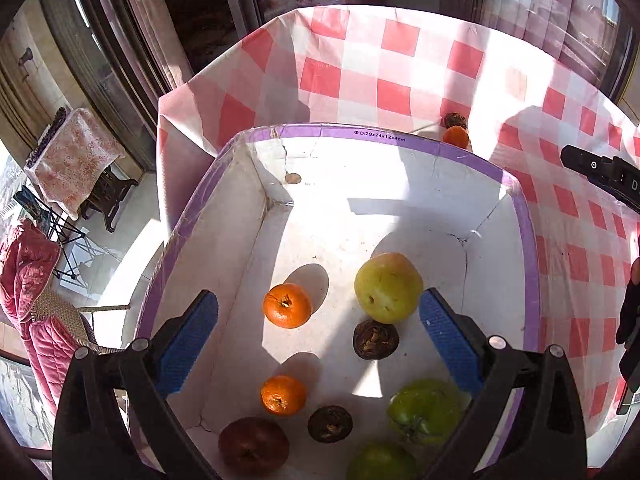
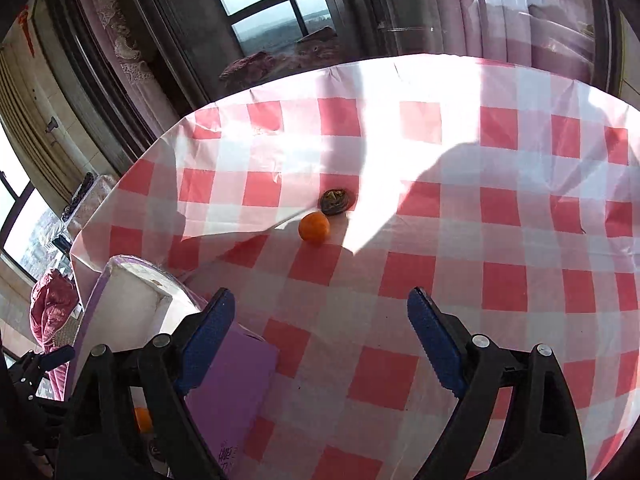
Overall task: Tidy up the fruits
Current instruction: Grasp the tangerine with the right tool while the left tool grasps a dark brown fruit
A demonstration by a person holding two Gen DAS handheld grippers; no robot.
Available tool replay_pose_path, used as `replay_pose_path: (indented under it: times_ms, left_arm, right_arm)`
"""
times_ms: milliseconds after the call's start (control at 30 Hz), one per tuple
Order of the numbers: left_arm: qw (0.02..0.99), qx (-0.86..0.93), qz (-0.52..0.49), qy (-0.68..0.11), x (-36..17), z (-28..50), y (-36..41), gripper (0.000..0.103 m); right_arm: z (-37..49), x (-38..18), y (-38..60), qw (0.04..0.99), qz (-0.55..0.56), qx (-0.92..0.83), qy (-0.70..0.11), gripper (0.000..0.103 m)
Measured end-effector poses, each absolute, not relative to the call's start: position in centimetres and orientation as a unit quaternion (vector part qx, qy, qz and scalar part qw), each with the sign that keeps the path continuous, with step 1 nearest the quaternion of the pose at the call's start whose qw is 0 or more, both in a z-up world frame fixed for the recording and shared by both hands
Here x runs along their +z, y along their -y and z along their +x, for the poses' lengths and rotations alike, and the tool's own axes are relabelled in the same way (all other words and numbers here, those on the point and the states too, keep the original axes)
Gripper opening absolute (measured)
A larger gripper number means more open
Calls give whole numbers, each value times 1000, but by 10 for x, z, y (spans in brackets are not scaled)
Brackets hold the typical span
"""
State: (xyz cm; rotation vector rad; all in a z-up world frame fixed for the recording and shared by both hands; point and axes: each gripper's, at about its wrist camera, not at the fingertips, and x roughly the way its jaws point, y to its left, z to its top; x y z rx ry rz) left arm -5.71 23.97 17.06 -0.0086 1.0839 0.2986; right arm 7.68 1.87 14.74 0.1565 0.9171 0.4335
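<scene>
A white cardboard box with a purple rim holds several fruits: two oranges, a yellow-green apple, two dark brown fruits, a dark red apple and green tomatoes. My left gripper hangs open above them, holding nothing. Beyond the box an orange and a dark fruit lie on the checked cloth. In the right wrist view the same orange and dark fruit sit ahead of my right gripper, which is open and empty above the cloth.
The red-and-white checked tablecloth covers a table by tall windows. The box's corner and purple side lie at the right view's lower left. Part of the right gripper juts in at the left view's right edge. A chair stands on the floor left.
</scene>
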Motion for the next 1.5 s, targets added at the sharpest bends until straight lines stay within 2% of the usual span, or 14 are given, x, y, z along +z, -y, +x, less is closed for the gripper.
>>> replay_pose_path:
  times_ms: [133, 333, 600, 800, 1033, 1367, 1500]
  left_arm:
    - [849, 162, -12, -503, 170, -42, -223, 101]
    - [846, 212, -35, -489, 167, -40, -215, 101]
    - [837, 259, -54, -479, 175, -29, -220, 101]
    - [854, 249, -57, -453, 194, 13, -212, 101]
    - [866, 234, -58, -439, 206, 94, -201, 101]
    - [835, 174, -128, -506, 143, 198, -165, 101]
    - [833, 166, -84, -521, 101, 231, -128, 100]
  right_arm:
    - [115, 101, -27, 866, 44, 226, -445, 79]
    - [157, 65, -72, 866, -4, 260, -428, 75]
    - [182, 33, -115, 867, -57, 263, -419, 64]
    - [190, 23, -121, 864, -60, 266, -423, 61]
    - [193, 19, -111, 864, -53, 270, -422, 38]
    - [185, 12, 1, 878, 27, 198, -435, 37]
    - [184, 7, 62, 888, 52, 139, -434, 37]
